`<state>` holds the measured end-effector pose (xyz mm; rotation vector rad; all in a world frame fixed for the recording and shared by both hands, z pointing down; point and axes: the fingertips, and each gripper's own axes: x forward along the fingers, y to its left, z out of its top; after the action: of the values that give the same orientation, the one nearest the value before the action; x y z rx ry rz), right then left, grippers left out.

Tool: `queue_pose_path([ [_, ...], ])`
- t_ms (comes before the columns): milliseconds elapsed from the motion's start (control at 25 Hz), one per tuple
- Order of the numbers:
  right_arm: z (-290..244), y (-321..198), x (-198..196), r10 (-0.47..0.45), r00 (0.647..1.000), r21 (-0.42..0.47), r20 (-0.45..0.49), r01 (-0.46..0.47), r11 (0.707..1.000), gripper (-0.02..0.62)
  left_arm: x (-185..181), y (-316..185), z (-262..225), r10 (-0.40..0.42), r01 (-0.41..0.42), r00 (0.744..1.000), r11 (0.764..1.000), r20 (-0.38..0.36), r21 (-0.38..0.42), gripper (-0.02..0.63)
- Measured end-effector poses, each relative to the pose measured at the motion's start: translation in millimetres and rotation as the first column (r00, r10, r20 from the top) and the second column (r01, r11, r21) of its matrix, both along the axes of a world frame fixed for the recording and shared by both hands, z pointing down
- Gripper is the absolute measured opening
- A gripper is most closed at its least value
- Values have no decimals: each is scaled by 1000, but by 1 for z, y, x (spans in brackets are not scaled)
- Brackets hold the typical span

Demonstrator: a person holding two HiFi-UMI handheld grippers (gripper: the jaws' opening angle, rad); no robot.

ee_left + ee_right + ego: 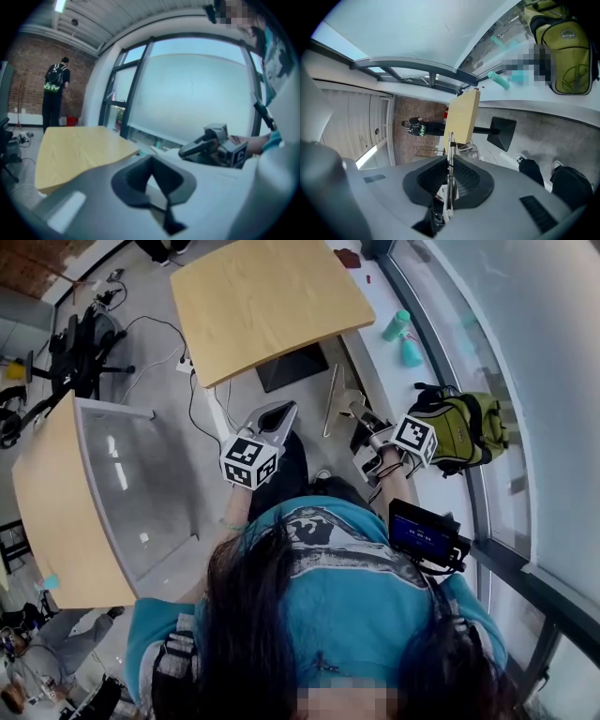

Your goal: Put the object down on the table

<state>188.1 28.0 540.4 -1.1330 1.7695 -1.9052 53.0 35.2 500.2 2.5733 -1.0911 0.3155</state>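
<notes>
Right gripper (450, 161): fingers (465, 177) pinched narrow on a thin metal object (450, 140), a flat strip with wire loops beside it, which stands up out of the grip. Left gripper (151, 161): fingers (177, 182) drawn together at the tips, holding nothing. Both grippers are held out in front of the person in the teal shirt (375, 615), near each other but apart. The metal object hangs in the air over the floor, off the near right corner of the pale wooden counter (272, 301), not touching it. The counter's black base plate (292, 367) lies on the floor just beyond the left gripper. To the right, a window ledge (373, 338) carries two teal bottles (396, 324) and a yellow-green backpack (464, 427). A second counter (52, 512) stands at the left. Far off, a person wearing a backpack (55, 93) stands by a brick wall.
</notes>
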Motion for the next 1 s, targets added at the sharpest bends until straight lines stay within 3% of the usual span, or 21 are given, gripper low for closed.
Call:
queue_pose_path([
  [320, 1, -85, -10, 73, 997, -12, -19, -73, 997, 44, -33, -90, -3, 39, -39, 999, 999, -14, -1, 3],
  [680, 10, -208, -47, 76, 995, -35, -62, -79, 996, 44, -84, -180, 4, 56, -57, 997, 998, -47, -34, 3],
  [1000, 42, -313, -86, 50, 998, -95, -45, -54, 994, 44, -117, -243, 11, 53, -57, 995, 997, -83, -47, 3],
])
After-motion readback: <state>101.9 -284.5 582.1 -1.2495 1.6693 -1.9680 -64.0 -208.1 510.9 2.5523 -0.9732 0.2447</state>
